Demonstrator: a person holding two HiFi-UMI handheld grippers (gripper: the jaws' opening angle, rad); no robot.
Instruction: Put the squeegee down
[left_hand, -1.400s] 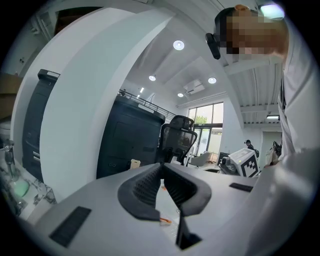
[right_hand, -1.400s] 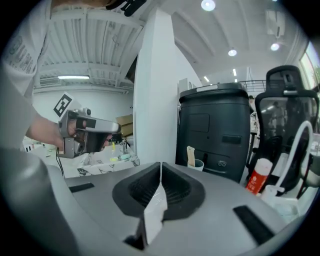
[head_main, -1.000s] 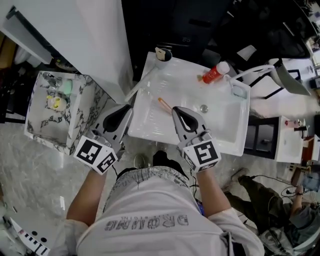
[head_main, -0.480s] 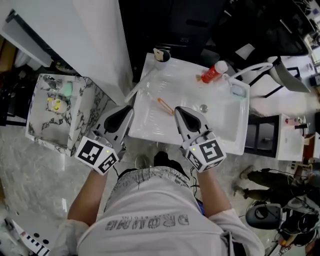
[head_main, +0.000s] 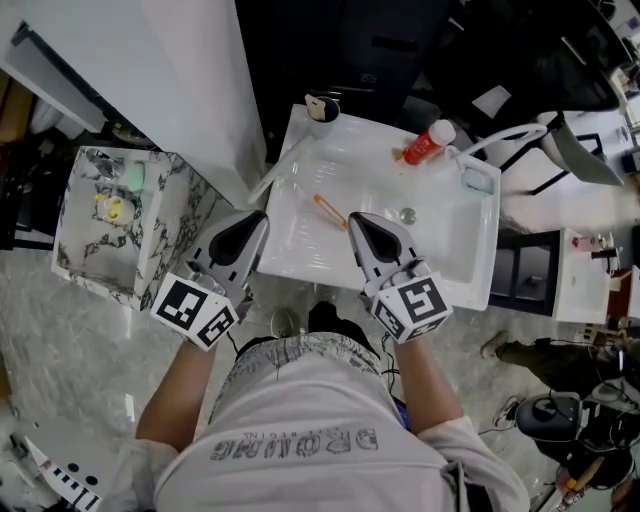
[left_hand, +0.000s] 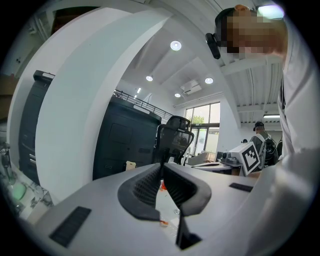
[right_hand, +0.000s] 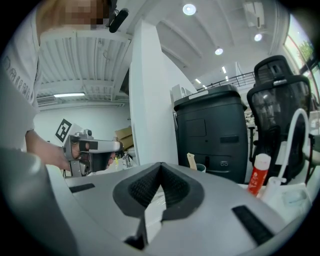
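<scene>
A white sink (head_main: 300, 262) lies in front of me in the head view. A thin orange-handled tool (head_main: 328, 211) lies in its basin, just beyond the tips of both grippers. A long white bar (head_main: 272, 178) rests along the sink's left rim; I cannot tell which of the two is the squeegee. My left gripper (head_main: 260, 215) hovers over the sink's near left corner, shut and empty (left_hand: 161, 167). My right gripper (head_main: 353, 218) hangs over the near side of the basin, also shut with nothing between its pads (right_hand: 160, 165).
On the sink's far rim stand a red bottle with a white cap (head_main: 428, 143), a cup (head_main: 322, 107) and a clear container (head_main: 478, 178). A marble-patterned box (head_main: 75, 270) stands at the left, a white pillar (head_main: 190, 80) behind it. A black cabinet (right_hand: 217, 135) stands beyond.
The right gripper has rolled slightly, its marker cube shifting a little to the right. The left gripper has kept still. A person at the lower right has moved on.
</scene>
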